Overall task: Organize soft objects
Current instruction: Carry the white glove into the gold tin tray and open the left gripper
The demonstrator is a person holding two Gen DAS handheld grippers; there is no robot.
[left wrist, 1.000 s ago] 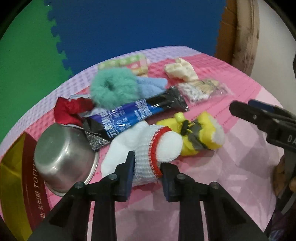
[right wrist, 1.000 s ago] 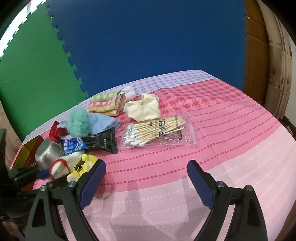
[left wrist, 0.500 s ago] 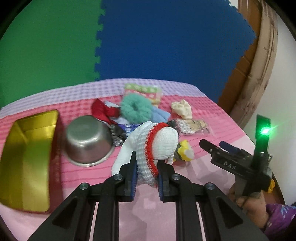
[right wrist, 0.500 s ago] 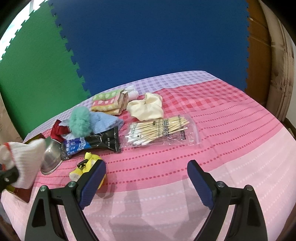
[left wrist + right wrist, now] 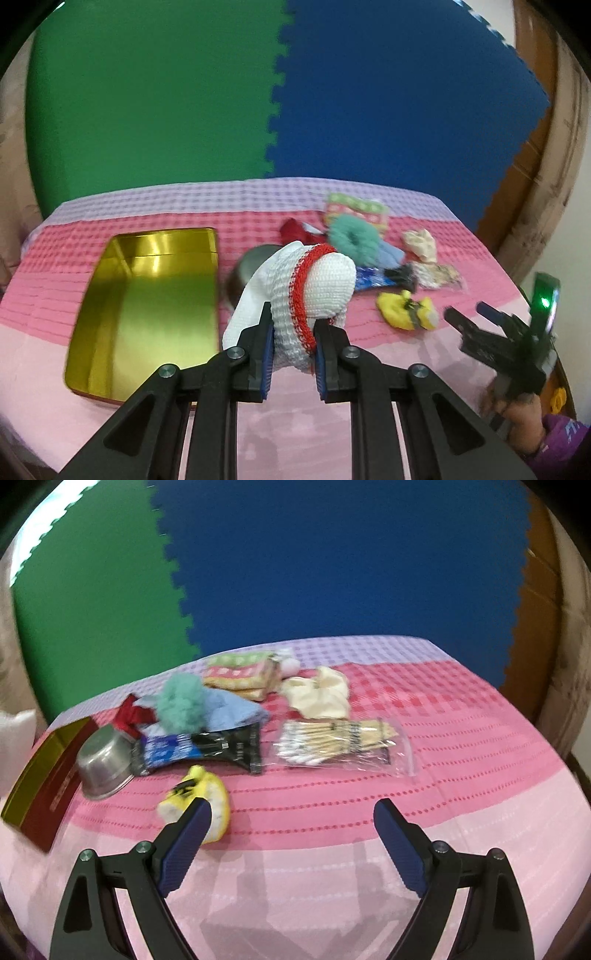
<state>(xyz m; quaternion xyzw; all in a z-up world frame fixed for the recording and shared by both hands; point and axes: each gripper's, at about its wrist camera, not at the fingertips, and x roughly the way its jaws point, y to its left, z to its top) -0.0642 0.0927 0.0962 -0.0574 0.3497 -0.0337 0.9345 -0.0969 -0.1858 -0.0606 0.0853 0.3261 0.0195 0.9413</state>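
Pinching a white knit sock [image 5: 295, 295] clear of the cloth, the left gripper [image 5: 293, 343] has its jaws nearly closed on it. At its ten o'clock lies a gold tin [image 5: 147, 291]. Right gripper [image 5: 291, 834] hovers with jaws wide and empty, a yellow sock [image 5: 207, 794] at its left finger, the soft pile beyond at eleven o'clock.

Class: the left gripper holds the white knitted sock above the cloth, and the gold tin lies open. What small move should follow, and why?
Probably carry the white knitted sock sideways over the gold tin: the left gripper is clamped on it, and the tin looks bare inside.
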